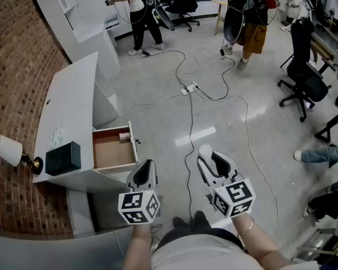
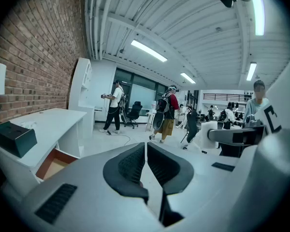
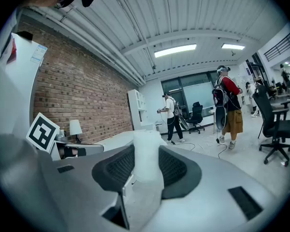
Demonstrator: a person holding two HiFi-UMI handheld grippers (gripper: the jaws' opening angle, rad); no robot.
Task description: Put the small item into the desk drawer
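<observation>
The white desk (image 1: 67, 94) stands at the left with its drawer (image 1: 114, 149) pulled open, showing a brown inside. A small brownish item (image 1: 124, 135) lies at the drawer's far end. My right gripper (image 1: 208, 161) is over the floor to the right of the drawer, shut on a small white item (image 1: 205, 150). In the right gripper view that white piece (image 3: 146, 154) stands upright between the pads of my right gripper (image 3: 146, 166). My left gripper (image 1: 146, 167) hovers just in front of the drawer. Its jaws (image 2: 145, 149) are shut with nothing in them.
A black box (image 1: 62, 158) and a small lamp (image 1: 9, 150) sit on the desk's near end. Cables and a power strip (image 1: 188, 88) run across the floor. Office chairs (image 1: 302, 72) and several people stand farther off. A brick wall (image 1: 14, 49) lies behind the desk.
</observation>
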